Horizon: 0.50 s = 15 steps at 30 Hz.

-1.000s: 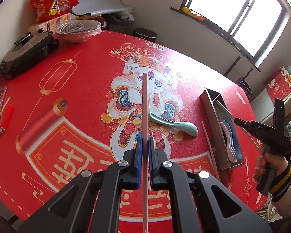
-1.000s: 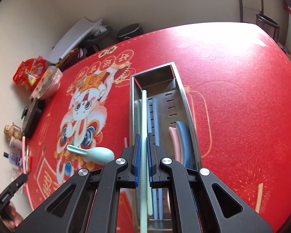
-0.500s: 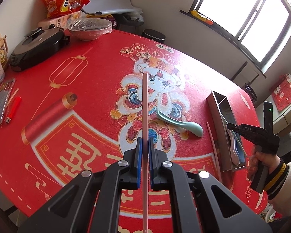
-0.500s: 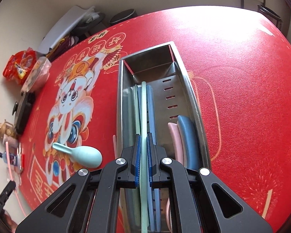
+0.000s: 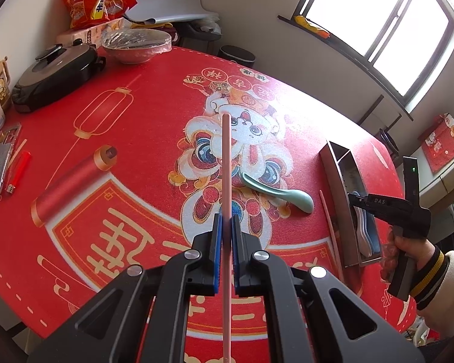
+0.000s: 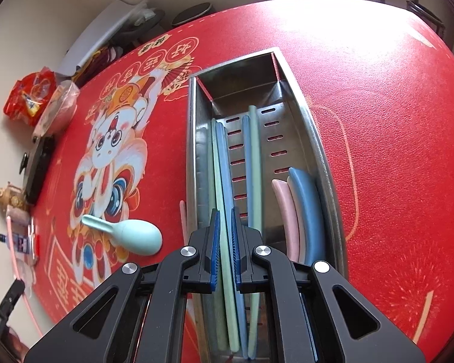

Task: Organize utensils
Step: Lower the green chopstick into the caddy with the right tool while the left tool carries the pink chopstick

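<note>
Right gripper (image 6: 225,242) jaws just opening; green chopstick (image 6: 216,163) between them, apparently loose along the tray (image 6: 305,112) left wall. I'd lift straight up. Left gripper (image 5: 226,242) clamps pink chopstick (image 5: 226,157).

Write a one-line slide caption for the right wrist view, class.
Right gripper over the steel utensil tray, green and blue chopsticks lying inside beside spoons.

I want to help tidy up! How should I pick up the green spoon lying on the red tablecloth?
Grab the green spoon by its thin handle, coming straight down from above. It lies flat on the tablecloth with open space around it, and the handle is narrow enough to pinch from both sides. The round bowl end is probably too wide and slippery.
</note>
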Available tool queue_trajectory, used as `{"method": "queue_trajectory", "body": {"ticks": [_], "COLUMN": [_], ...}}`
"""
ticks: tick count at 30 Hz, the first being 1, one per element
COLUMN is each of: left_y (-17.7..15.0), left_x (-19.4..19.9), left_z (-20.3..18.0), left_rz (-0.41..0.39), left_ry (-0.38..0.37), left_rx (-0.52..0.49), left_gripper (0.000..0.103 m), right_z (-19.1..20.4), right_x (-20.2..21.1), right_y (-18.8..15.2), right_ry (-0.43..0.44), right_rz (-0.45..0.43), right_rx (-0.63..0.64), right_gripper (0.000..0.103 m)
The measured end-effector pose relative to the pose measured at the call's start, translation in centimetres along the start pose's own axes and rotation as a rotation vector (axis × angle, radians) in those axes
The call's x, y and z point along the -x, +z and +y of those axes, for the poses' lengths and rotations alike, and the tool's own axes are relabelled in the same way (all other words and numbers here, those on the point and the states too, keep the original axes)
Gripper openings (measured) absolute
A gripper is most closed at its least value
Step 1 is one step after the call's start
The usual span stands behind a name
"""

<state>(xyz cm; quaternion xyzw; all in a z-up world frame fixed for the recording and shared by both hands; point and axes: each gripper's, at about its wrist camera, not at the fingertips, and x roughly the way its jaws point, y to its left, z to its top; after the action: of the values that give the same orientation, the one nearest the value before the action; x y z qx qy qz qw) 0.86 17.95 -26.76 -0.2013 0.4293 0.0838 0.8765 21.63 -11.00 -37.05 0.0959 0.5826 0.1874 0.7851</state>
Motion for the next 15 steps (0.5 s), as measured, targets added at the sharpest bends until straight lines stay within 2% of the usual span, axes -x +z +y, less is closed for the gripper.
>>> {"method": "queue_trajectory", "body": {"ticks": [7, 8, 9, 11, 15], "left_y": [0.5, 0.6, 0.7, 0.8, 1.2], "left_x": [-0.3, -0.4, -0.5, -0.7, -1.1], "left_z": [-1.0, -1.3, -1.5, -2.1, -3.6], "left_rz": [-0.001, 0.000, 0.001, 0.006, 0.011], "left_ry": [-0.026, -0.031, -0.037, -0.053, -0.077], "left_rx": [-0.022, -0.027, -0.030, -0.032, -0.049], "left_gripper": [0.006, 0.006, 0.006, 0.006, 0.006], "right_z": [0.2, 0.1, 0.0, -0.2, -0.6], "right_x": [2.4, 2.9, 3.4, 4.6, 6.4], "right_y": [-0.4, -0.5, -0.6, -0.9, -1.4], "right_ry": [-0.058, -0.062, -0.066, -0.076, -0.074], "right_rz": [-0.052, -0.060, -0.071, -0.114, -0.142], "right_rx": [0.044, 0.048, 0.052, 0.058, 0.075], "right_gripper": [0.009, 0.015, 0.034, 0.058, 0.062]}}
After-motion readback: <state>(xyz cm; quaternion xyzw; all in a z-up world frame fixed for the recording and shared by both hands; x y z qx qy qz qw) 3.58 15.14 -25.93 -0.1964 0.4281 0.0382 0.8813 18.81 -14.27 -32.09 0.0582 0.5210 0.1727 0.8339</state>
